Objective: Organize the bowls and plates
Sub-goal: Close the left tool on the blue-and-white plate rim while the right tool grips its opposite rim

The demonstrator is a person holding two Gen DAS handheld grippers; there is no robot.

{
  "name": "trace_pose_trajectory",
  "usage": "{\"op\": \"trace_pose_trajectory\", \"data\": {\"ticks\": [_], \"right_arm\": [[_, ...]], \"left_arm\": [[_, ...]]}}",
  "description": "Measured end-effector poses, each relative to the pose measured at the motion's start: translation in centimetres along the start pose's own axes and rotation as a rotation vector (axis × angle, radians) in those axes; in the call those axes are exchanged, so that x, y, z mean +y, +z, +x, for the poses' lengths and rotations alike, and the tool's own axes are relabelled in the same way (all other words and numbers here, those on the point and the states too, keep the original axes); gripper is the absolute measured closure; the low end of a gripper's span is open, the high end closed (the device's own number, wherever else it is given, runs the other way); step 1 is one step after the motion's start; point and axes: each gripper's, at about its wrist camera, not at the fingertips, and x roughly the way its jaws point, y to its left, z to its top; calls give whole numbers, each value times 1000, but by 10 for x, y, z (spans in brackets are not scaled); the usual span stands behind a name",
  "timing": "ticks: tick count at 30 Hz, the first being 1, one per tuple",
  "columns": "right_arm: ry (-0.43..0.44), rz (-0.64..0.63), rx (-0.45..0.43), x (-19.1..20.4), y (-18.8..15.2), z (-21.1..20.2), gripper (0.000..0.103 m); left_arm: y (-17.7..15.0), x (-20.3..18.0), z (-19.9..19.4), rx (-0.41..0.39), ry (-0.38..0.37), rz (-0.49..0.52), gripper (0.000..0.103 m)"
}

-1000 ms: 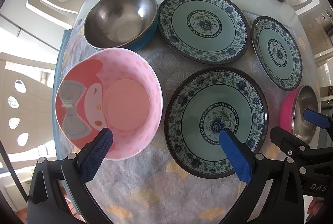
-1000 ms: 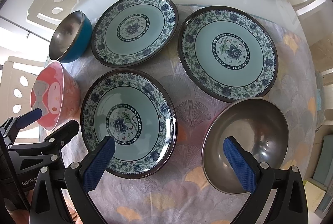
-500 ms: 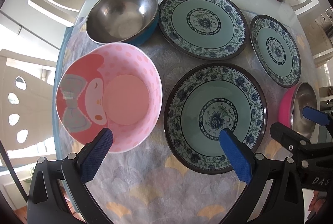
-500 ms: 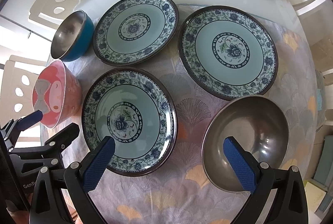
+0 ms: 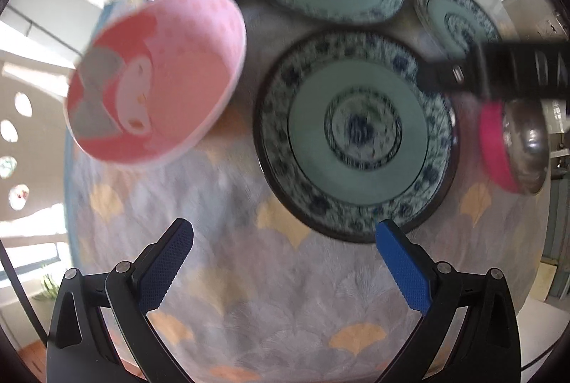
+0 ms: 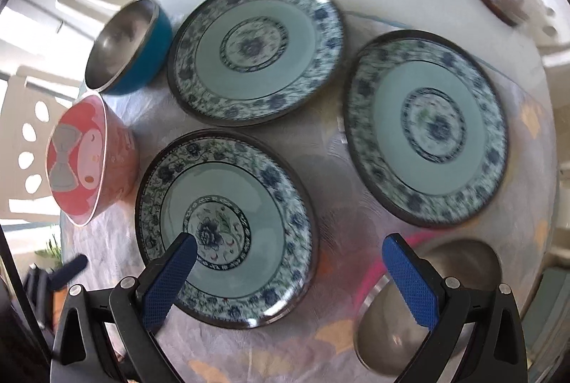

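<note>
R gripper (image 6: 286, 270) jaws wide apart, nothing between pads, hovering over patterned tablecloth (image 6: 331, 169). L pad over near plate (image 6: 224, 226); R pad over steel bowl w/ pink outside (image 6: 427, 308). 2 more blue-green plates: far (image 6: 254, 51) & right (image 6: 427, 130). Blue steel bowl (image 6: 128, 44) + pink cartoon bowl (image 6: 89, 158) at left. Frame blurred.

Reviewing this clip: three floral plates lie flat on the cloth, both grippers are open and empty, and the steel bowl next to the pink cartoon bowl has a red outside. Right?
Not quite. The steel bowl beside the pink cartoon bowl is blue outside, as the right wrist view shows. The three plates and both open, empty grippers are as stated.
</note>
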Motion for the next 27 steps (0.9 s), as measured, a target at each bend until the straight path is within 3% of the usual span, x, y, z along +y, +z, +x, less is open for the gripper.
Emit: {"op": "trace_pose_trajectory", "data": {"ticks": [4,14,18,20,27], "right_arm": [[63,-17,55,14,12,24,0],[68,-65,155,22,35,71,0],[56,-87,147,26,43,76,0],[57,-88,136,32,49,82,0],[-33,-191,131,49,43,92,0]], "left_arm": [[-7,4,19,27,-19,-49,1],[1,25,58,15,-81,-158,1],[11,38,75,-22,-84,-183,0],[22,34,70,10,-123,-207,0],[38,51,76,23,-104,-332,0]]}}
